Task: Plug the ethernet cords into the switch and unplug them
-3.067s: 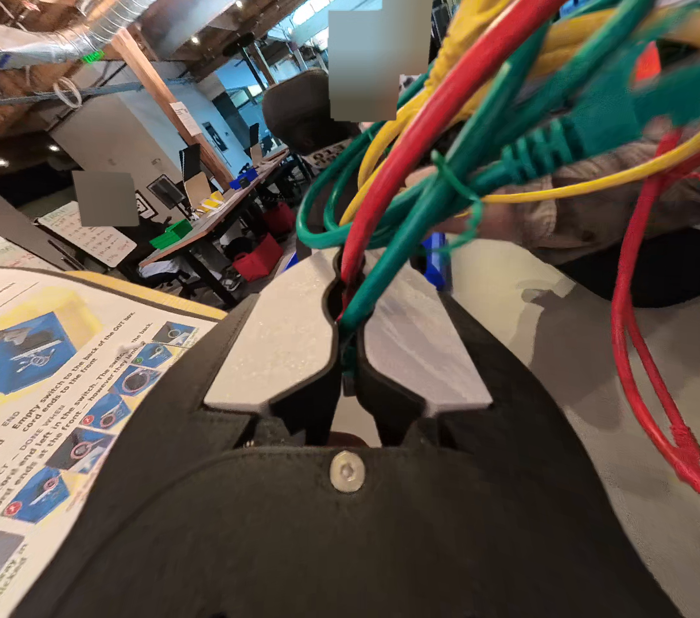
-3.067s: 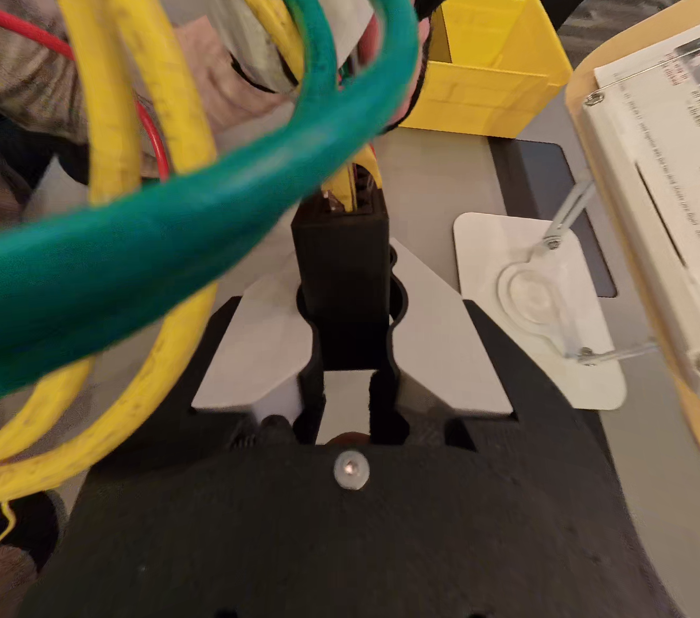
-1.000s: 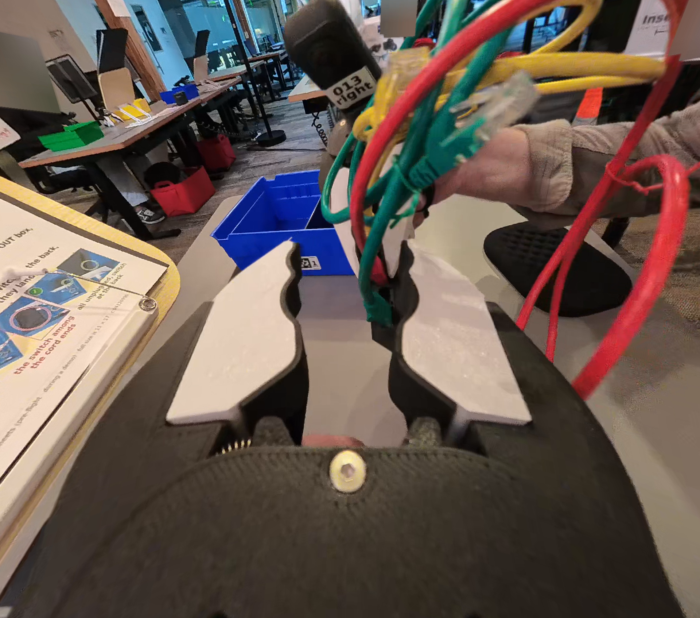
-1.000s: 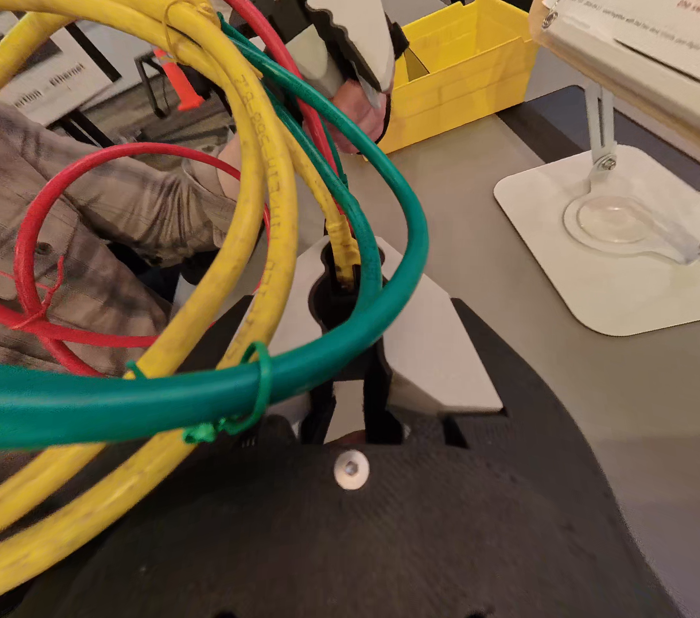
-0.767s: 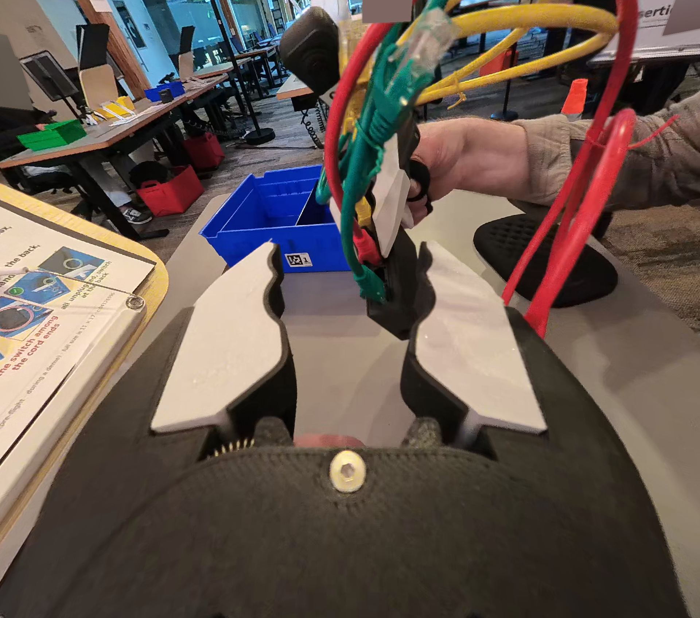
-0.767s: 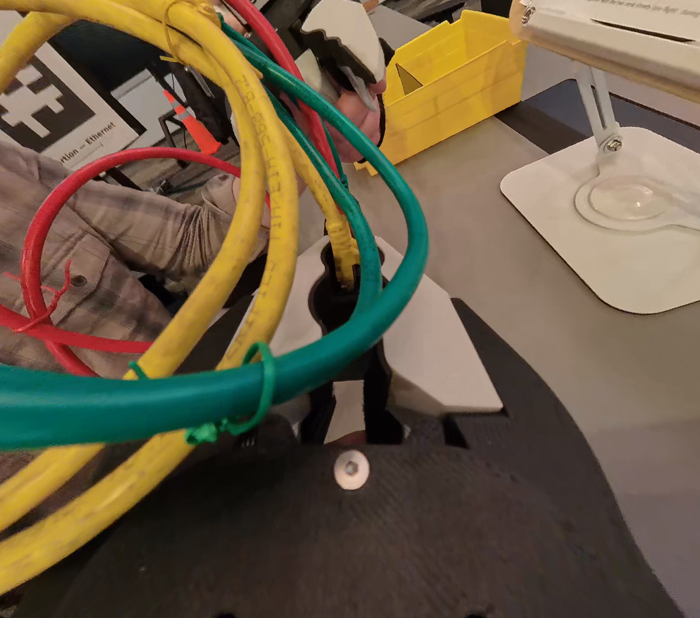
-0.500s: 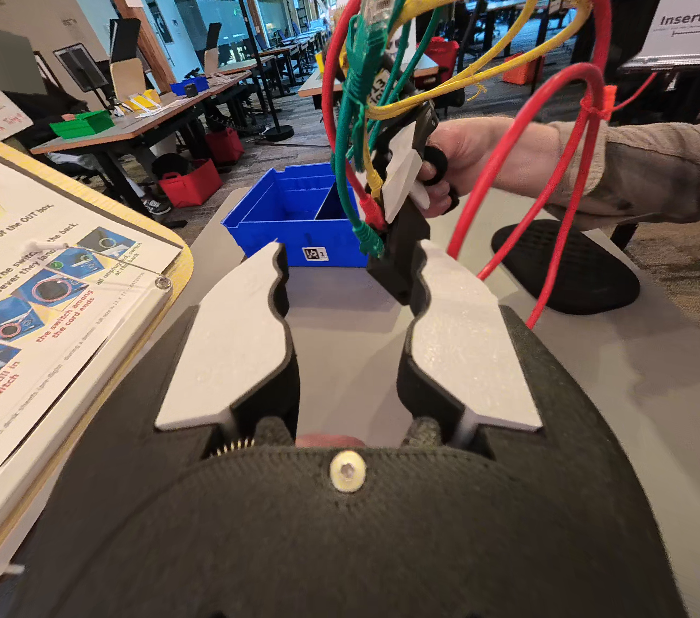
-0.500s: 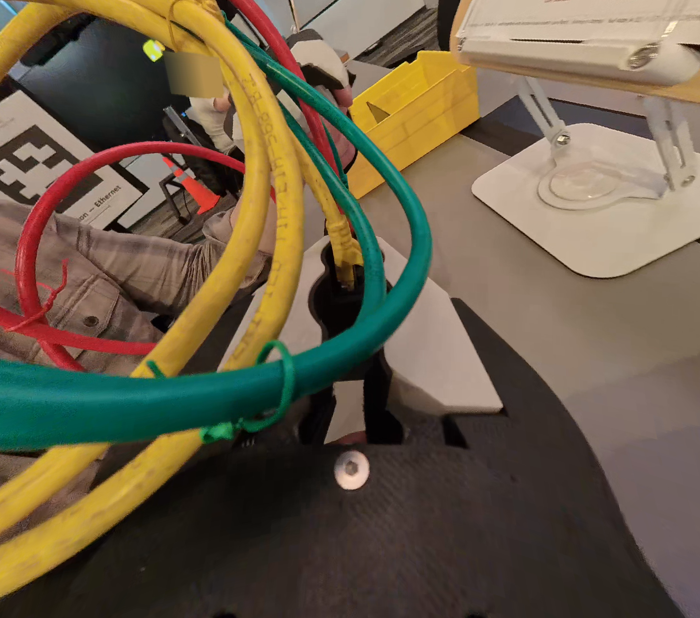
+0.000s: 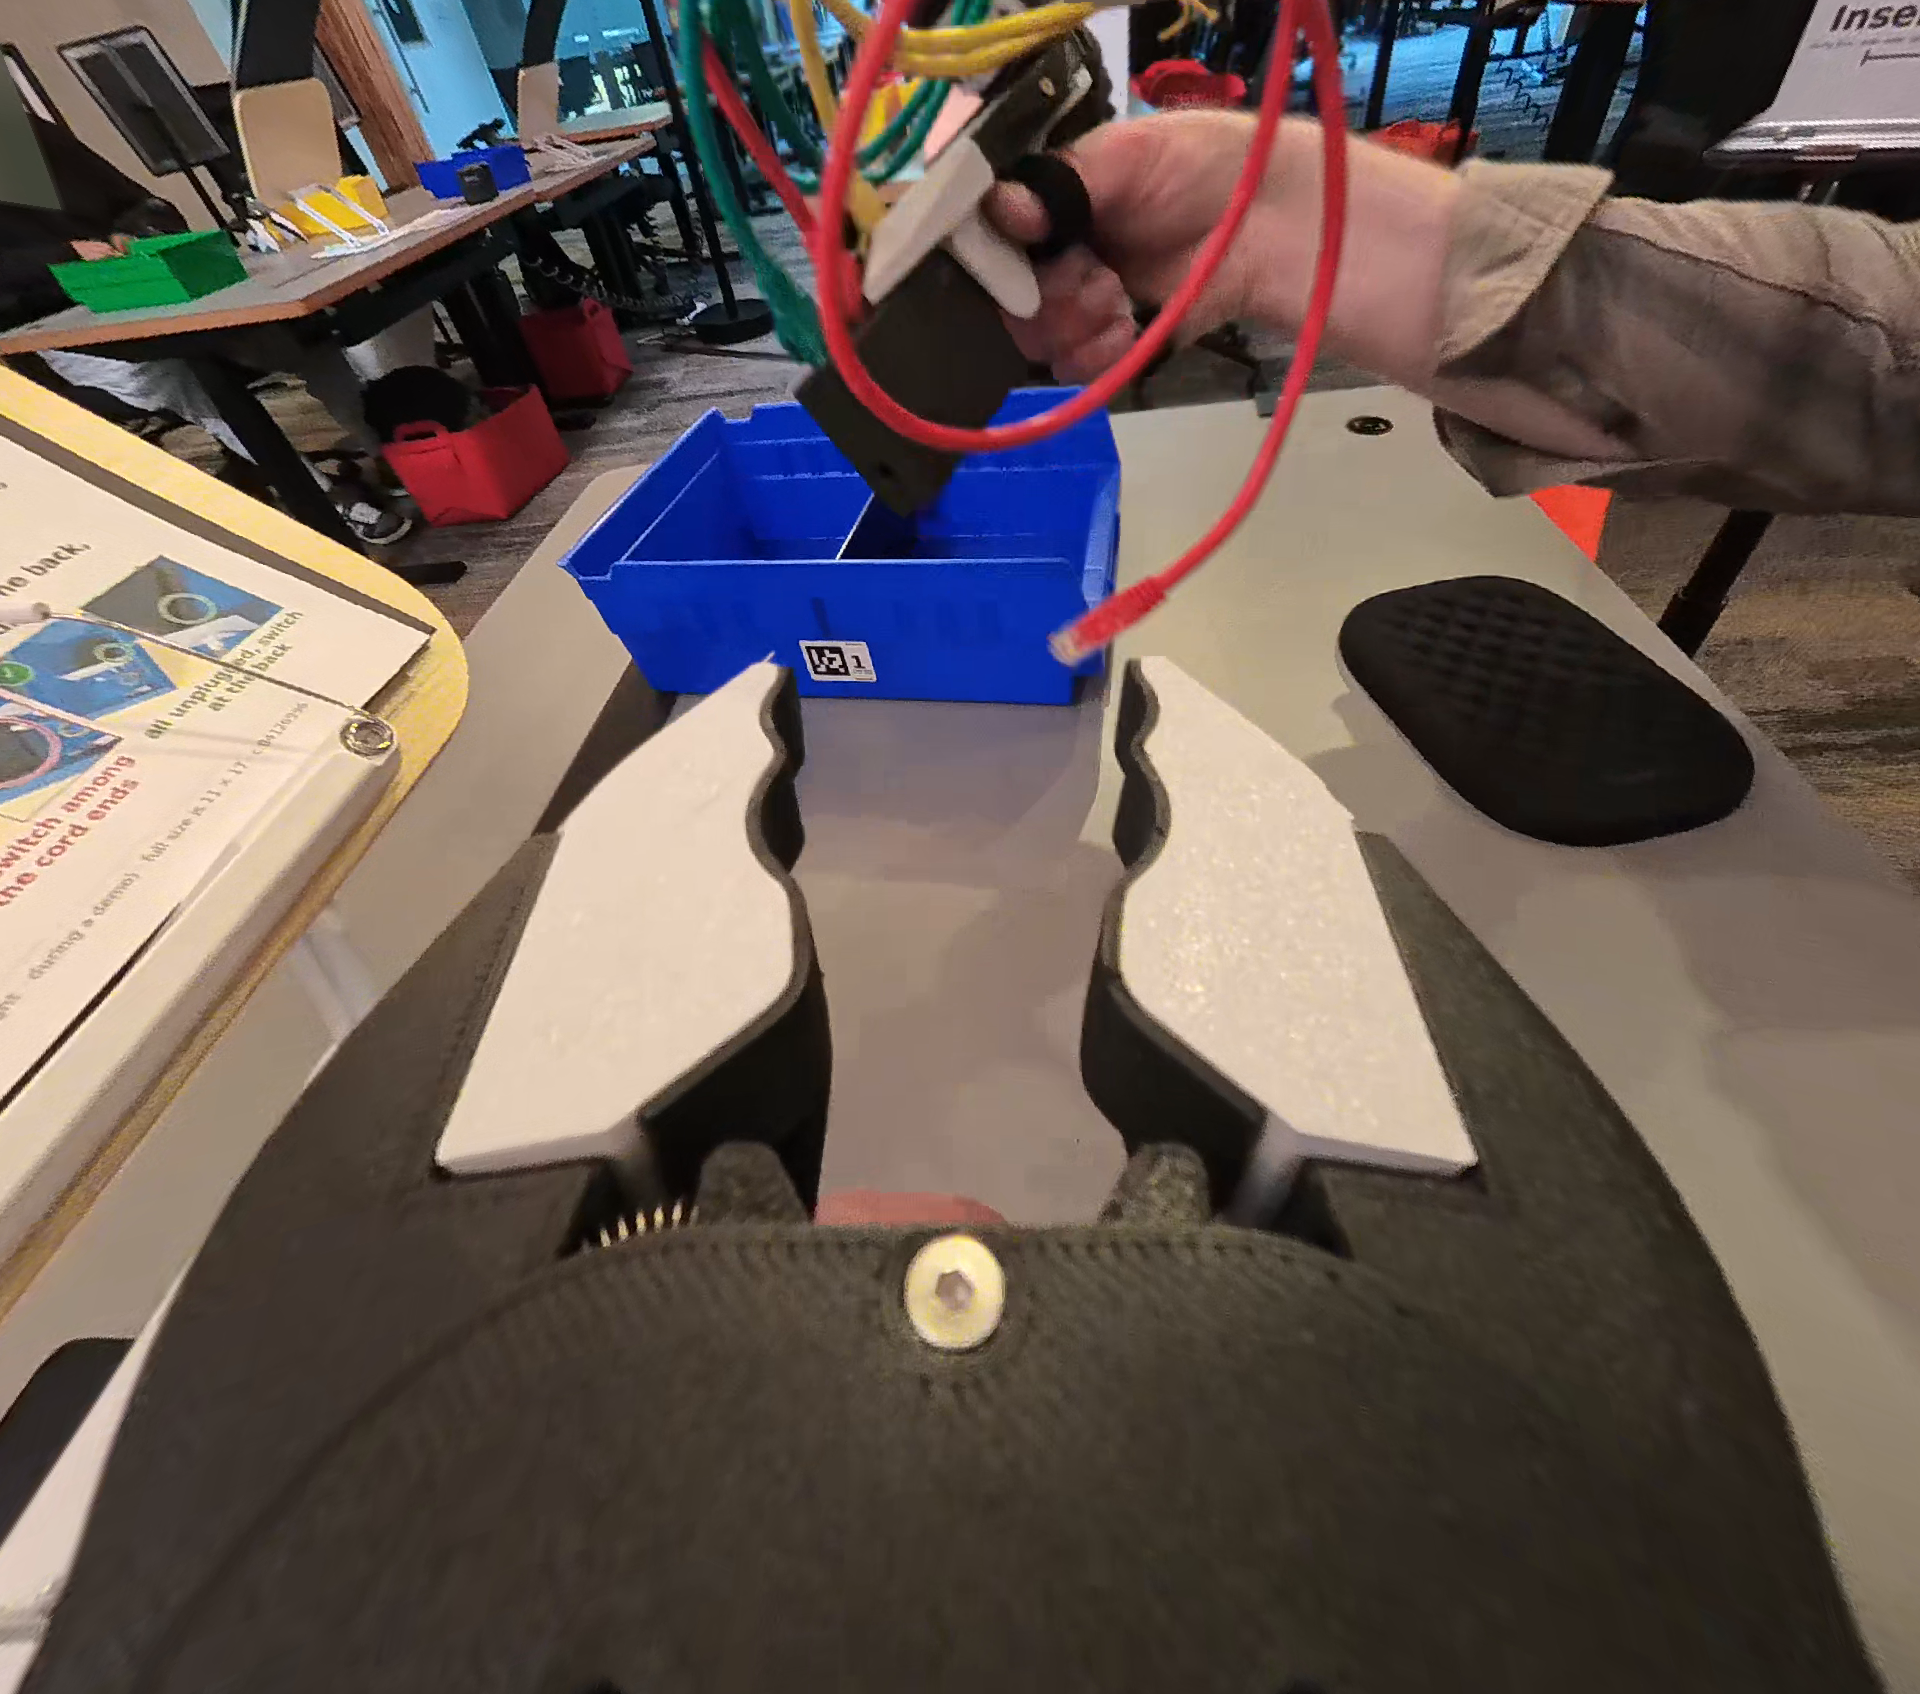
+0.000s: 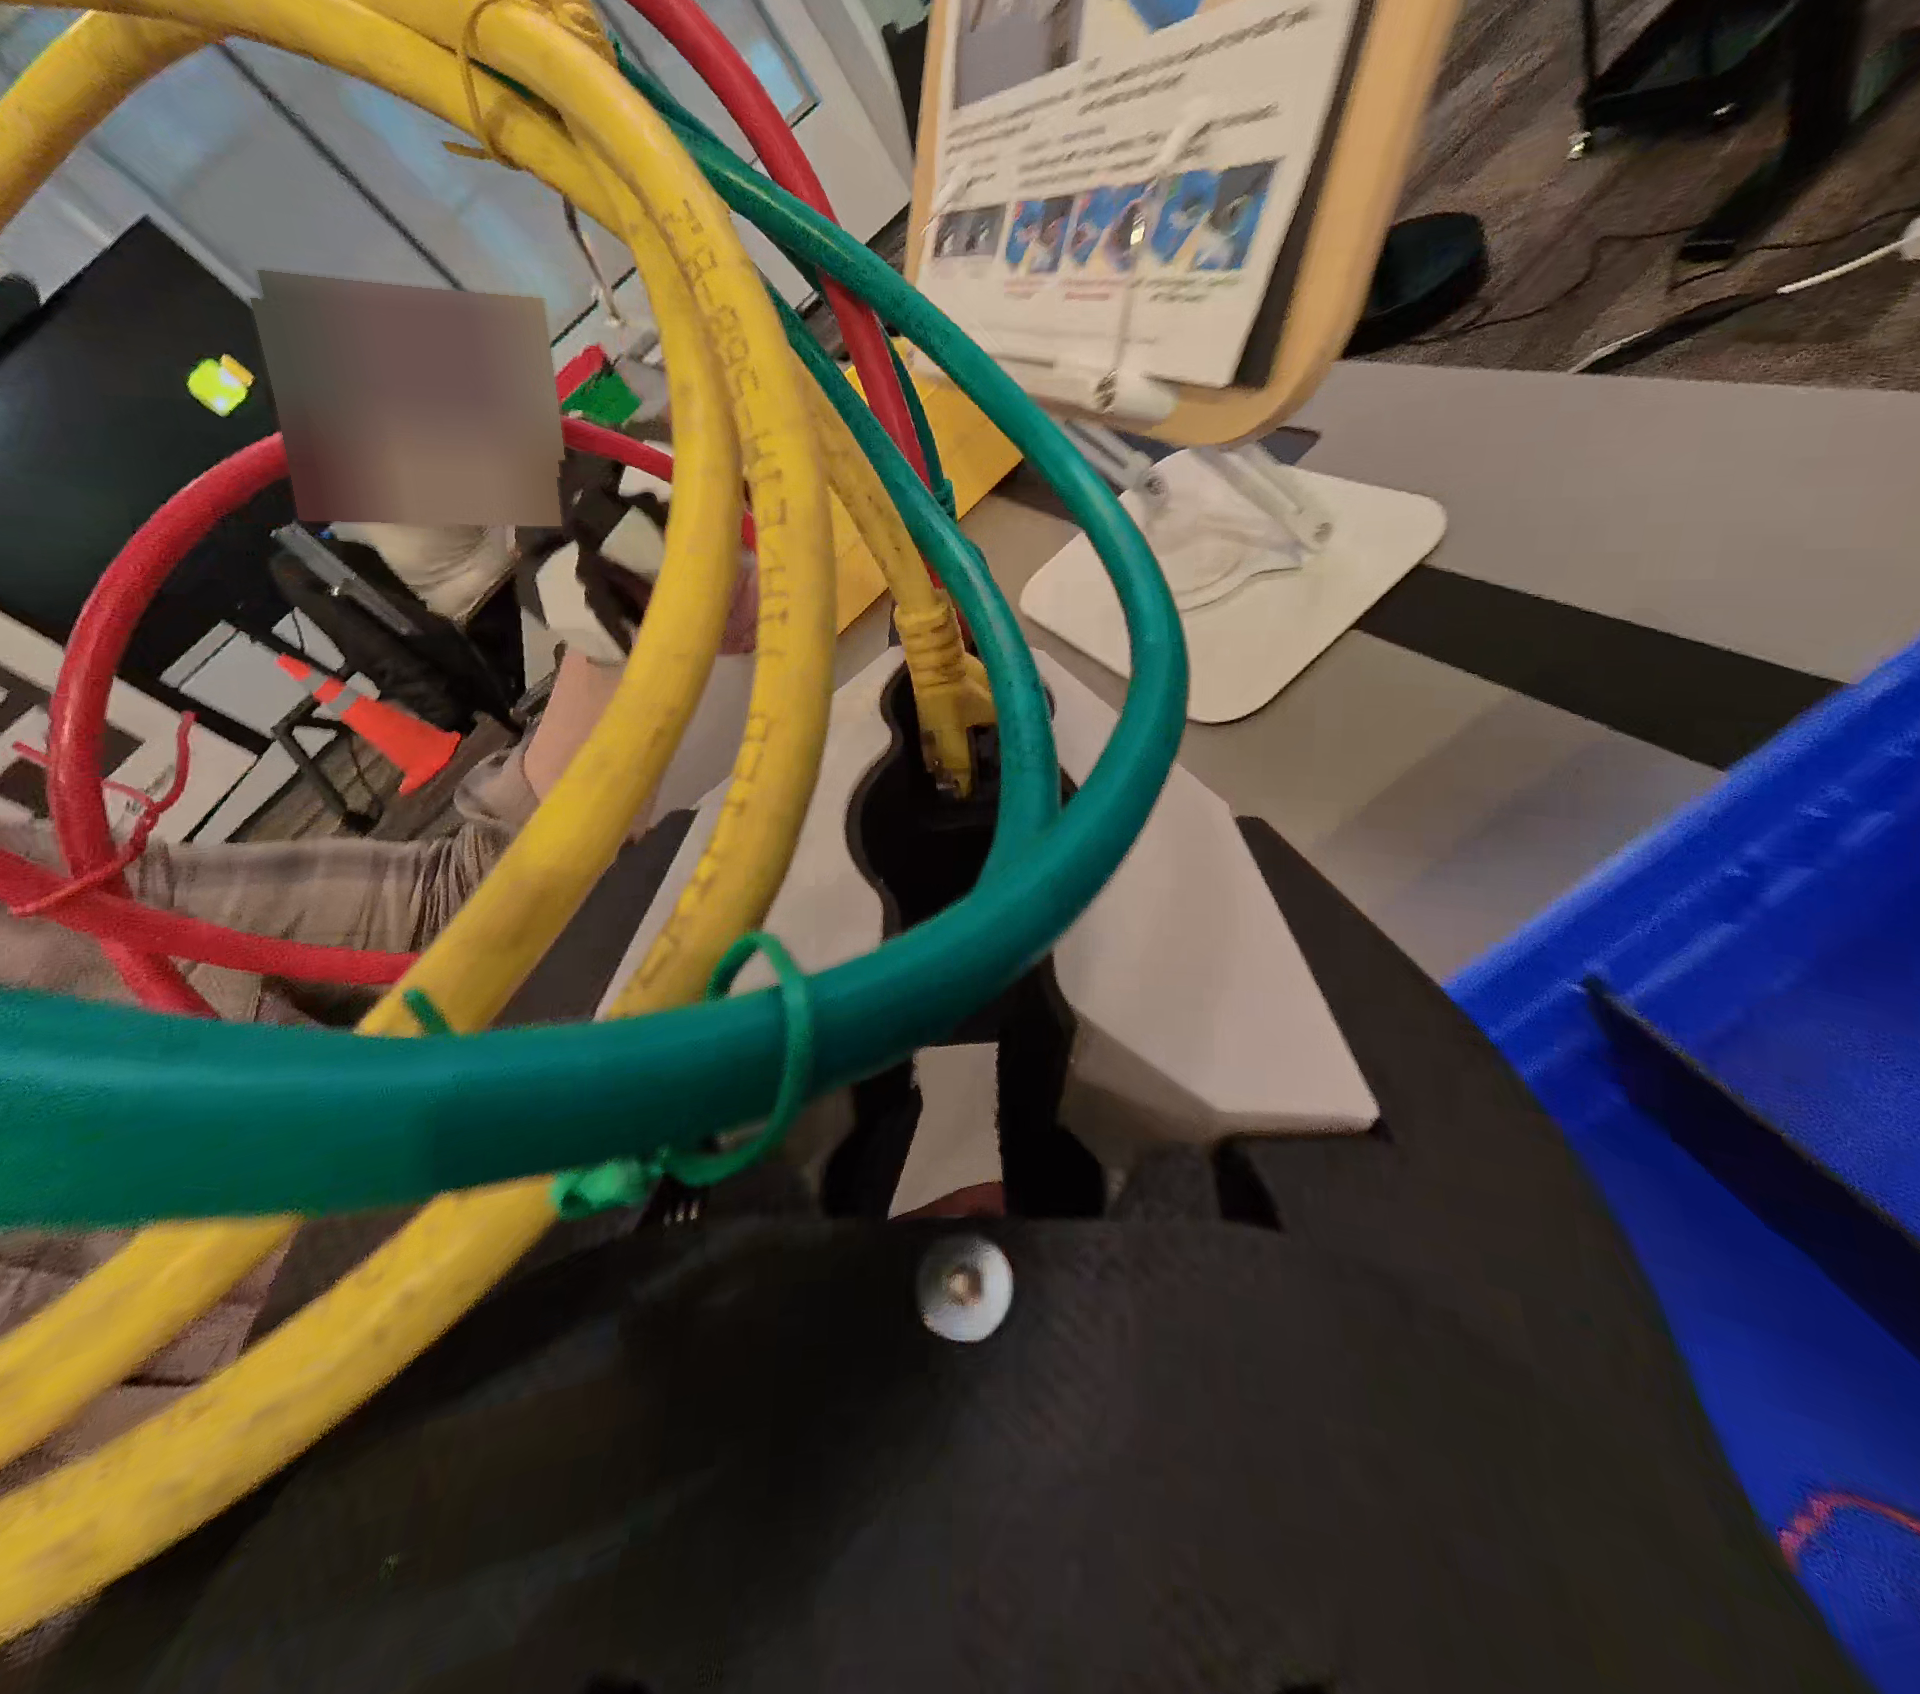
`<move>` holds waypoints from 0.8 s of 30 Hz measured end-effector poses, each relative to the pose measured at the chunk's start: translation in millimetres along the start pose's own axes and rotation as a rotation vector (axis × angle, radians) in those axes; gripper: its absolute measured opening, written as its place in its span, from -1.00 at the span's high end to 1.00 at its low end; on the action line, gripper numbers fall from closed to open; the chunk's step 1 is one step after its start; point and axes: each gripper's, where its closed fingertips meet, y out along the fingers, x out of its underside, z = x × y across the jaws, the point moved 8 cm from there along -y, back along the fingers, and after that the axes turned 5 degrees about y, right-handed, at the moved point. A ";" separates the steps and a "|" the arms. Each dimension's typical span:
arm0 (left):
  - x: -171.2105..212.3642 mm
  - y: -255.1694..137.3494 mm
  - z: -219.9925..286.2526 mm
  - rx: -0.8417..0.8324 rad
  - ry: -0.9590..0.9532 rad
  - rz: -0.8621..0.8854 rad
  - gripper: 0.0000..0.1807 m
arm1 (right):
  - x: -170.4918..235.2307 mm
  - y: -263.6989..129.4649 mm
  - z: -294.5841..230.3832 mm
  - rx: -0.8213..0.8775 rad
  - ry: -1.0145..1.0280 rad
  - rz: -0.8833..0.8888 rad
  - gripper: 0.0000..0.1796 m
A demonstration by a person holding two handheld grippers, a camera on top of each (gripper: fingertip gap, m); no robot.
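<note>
My left gripper (image 9: pixel 956 709) is open and empty, low over the grey table (image 9: pixel 1351 1073), just short of the blue bin (image 9: pixel 852 595). My right gripper (image 9: pixel 935 283) is shut on the black switch (image 9: pixel 904 387) and holds it tilted over the bin's back compartment. In the right wrist view the switch (image 10: pixel 935 823) sits between the shut jaws of the right gripper (image 10: pixel 956 699). A yellow cord (image 10: pixel 940 688) and a green cord (image 10: pixel 520 1094) run into it. A red cord (image 9: pixel 1288 273) loops around; its loose plug (image 9: pixel 1101 621) hangs by the bin's front right corner.
An instruction board (image 9: pixel 156 709) stands at the left on a white stand (image 10: pixel 1247 584). A black pad (image 9: pixel 1538 709) lies on the table at the right. The blue bin's wall (image 10: pixel 1714 1021) is close on the right in the right wrist view. My hands' fingertips stand some 20 cm from each other.
My left gripper let go of the cords, opened and drew back. My right gripper carried the switch and its cords away over the blue bin, and the red plug now hangs free.
</note>
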 end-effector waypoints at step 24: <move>28.8 20.7 -1.9 0.062 -0.050 -0.072 0.36 | -39.5 -60.1 170.4 0.341 0.241 0.106 0.85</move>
